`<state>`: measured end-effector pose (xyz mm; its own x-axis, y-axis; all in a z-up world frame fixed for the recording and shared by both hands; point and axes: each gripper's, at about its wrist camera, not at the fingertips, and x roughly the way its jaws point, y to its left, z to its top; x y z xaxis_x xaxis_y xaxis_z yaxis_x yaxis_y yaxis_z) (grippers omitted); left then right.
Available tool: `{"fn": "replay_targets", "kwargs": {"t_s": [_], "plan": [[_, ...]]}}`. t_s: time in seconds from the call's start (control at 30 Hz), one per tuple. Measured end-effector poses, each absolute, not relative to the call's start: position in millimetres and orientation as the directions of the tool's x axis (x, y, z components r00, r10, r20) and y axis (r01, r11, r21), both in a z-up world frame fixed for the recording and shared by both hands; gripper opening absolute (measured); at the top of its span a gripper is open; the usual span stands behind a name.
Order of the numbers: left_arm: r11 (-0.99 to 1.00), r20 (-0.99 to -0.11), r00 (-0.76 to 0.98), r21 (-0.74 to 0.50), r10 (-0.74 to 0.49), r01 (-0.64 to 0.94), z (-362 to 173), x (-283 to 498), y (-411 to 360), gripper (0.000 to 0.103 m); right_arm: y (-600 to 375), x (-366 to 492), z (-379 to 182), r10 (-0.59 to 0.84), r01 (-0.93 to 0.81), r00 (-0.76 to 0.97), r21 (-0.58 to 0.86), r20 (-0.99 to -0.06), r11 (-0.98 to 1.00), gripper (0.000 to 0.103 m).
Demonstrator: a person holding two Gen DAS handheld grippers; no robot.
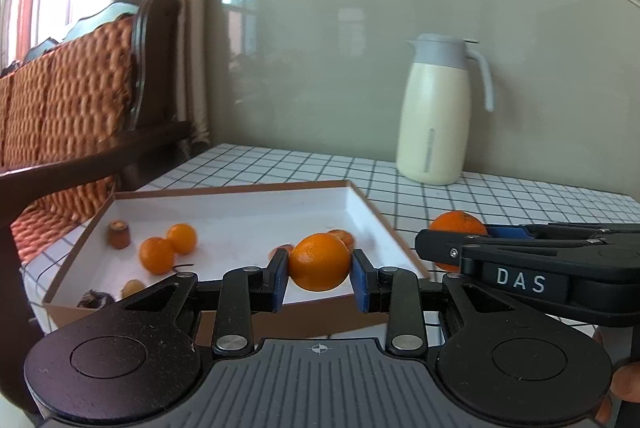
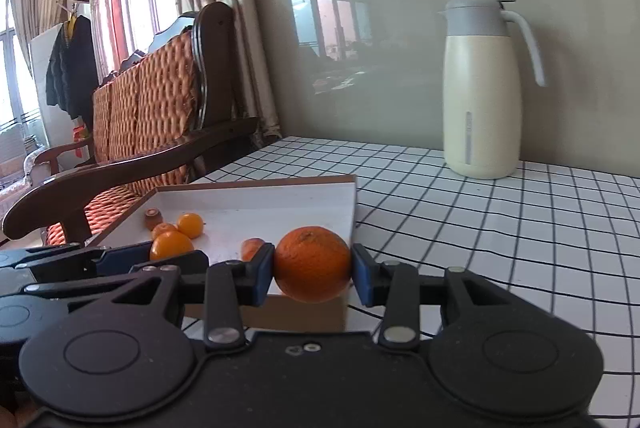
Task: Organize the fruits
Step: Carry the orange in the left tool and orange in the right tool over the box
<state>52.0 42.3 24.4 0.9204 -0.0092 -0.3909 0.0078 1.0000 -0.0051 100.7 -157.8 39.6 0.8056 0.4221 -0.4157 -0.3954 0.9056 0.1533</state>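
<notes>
My left gripper [image 1: 319,268] is shut on an orange [image 1: 319,262], held over the near edge of a shallow white cardboard tray [image 1: 362,205]. Inside the tray lie two small oranges [image 1: 157,255], [image 1: 182,238], a brown kiwi [image 1: 118,234] and some small brown pieces. My right gripper [image 2: 313,270] is shut on a second, rougher orange [image 2: 312,263], just past the tray's [image 2: 352,203] near right corner. From the left wrist the right gripper [image 1: 456,242] shows at the right with its orange [image 1: 458,222]. From the right wrist the left gripper's orange [image 2: 171,244] shows at the left.
The tray sits at the left end of a table with a white checked cloth [image 2: 480,228]. A cream thermos jug [image 1: 438,111] stands at the back by the wall. A dark wooden sofa with orange woven cushions [image 2: 152,99] stands close beside the table's left edge.
</notes>
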Motion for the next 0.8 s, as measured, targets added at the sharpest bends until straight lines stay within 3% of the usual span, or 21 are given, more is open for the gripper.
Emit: {"fn": "replay_targets", "kwargs": {"t_s": [0.8], "plan": [[0.991, -0.375, 0.921, -0.039, 0.104, -0.127, 23, 61, 100, 0.033, -116, 113, 37, 0.463, -0.435, 0.81, 0.162, -0.361, 0.886, 0.032]]}}
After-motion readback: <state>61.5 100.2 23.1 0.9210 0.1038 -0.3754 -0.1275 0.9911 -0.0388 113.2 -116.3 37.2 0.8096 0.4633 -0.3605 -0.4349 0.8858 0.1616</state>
